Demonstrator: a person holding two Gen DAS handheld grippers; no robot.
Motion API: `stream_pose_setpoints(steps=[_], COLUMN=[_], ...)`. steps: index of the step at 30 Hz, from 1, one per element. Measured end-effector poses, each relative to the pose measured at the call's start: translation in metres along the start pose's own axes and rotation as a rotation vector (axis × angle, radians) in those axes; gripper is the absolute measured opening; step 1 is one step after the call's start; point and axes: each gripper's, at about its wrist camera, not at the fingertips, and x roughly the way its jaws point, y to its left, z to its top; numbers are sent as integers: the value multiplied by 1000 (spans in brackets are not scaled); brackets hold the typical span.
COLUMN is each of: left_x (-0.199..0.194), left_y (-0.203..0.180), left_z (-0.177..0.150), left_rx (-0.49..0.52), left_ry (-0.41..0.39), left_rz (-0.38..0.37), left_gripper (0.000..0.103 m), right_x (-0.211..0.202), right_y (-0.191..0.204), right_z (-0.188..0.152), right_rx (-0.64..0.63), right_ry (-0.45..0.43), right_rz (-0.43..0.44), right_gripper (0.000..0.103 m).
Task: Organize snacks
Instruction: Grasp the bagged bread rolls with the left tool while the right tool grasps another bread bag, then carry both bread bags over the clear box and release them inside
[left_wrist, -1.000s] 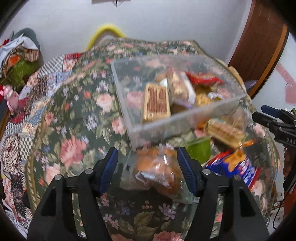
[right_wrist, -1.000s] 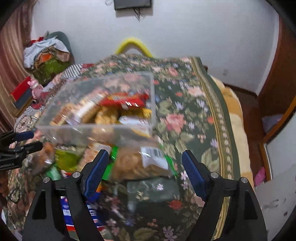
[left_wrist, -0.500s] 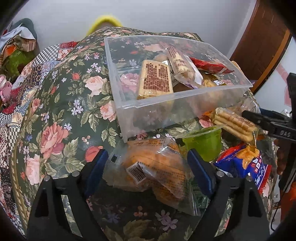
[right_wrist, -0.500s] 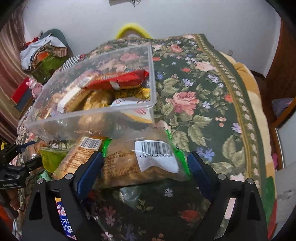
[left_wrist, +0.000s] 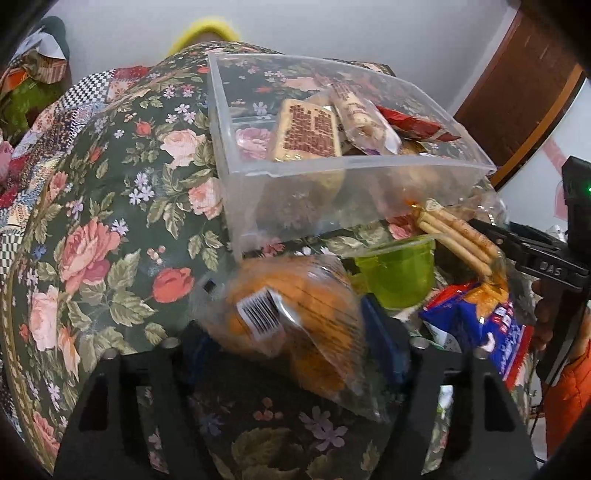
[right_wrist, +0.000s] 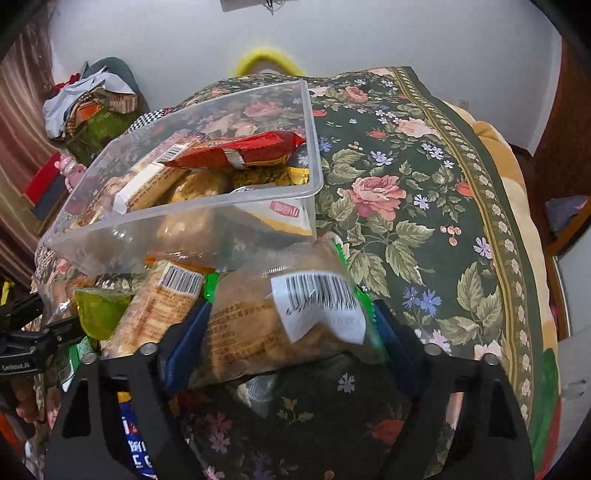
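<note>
We see a clear plastic bin (left_wrist: 343, 192) sitting on a floral bedspread (left_wrist: 110, 221), already holding several wrapped snacks, among them a red packet (right_wrist: 236, 153) lying on top. The bin's near wall faces both grippers, and loose snacks crowd the cloth right against it, so little bare cloth shows there. To the right of the bin, in the right wrist view, the bedspread (right_wrist: 424, 206) lies open out to its patterned border.

Our left gripper (left_wrist: 291, 339) points toward the bin, low over the cloth, its blue-padded fingers set on either side of a clear bag of orange pastry (left_wrist: 295, 317); the fingers appear to be pressing the bag, which sits between them just short of the bin wall. Beside it stand a green jelly cup (left_wrist: 397, 273), a pack of stick biscuits (left_wrist: 458, 236) and a blue packet (left_wrist: 476, 325).

Our right gripper (right_wrist: 288, 332) also faces the bin, its fingers closed around a clear-wrapped bun with a barcode label (right_wrist: 280, 321), held just below the bin's near corner.
</note>
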Motion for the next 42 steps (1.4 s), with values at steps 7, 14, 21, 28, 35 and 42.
stream_pose_setpoints(steps=[7,14,21,28,35,42], left_x=[-19,-53,-82,-107,-115,-104], left_y=[-8,-14,-17,-23,-31,-34], left_z=[-6,-8,10,35,68,96], left_rx=[21,46,40,56,74,87], left_ry=[-25,-81,-155,-245,-314,-338], left_rz=[43,70,82,104,117,128], left_gripper=[57,57,57,57,57,57], right_x=[-15,-44,-74,-90,-90,-79], right_y=[6,10,15,29,44,49], right_z=[-9,-8,8,25,46,65], right_rx=[-18,-32,-34,-51,-65,-64], right_ry=[-25,-75,-153,-226,-278,-296], right_rz=[-27,-43,-34,-11,22,39], right_gripper=[68,67,68,68,68,68])
